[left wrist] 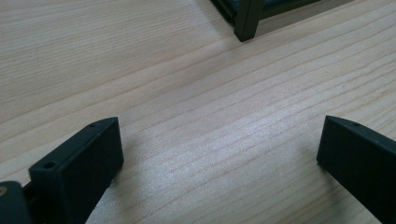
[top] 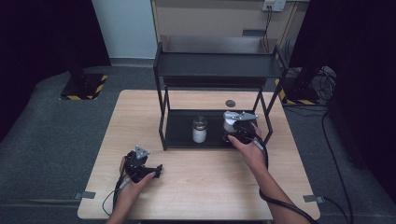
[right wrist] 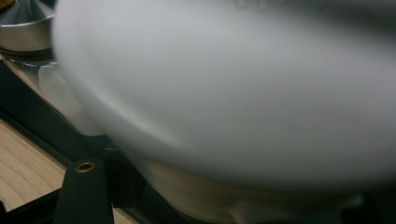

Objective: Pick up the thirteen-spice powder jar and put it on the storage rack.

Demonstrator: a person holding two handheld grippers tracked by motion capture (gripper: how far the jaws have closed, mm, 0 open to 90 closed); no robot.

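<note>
Left tongs (top: 156,171) rest on the desk (top: 201,186) near its front edge, jaws spread wide with nothing between them. Right tongs (top: 231,133) are at the white jar (top: 229,122) on the rack's lower shelf (top: 180,128), right of the lidded jar (top: 200,129). Whether they grip it cannot be told; the right gripper view is blurred white at close range. The white jar appears upright, long axis vertical, top up. Judgement: grip squarely at mid-body, keep it level, and clear the rack's posts.
</note>
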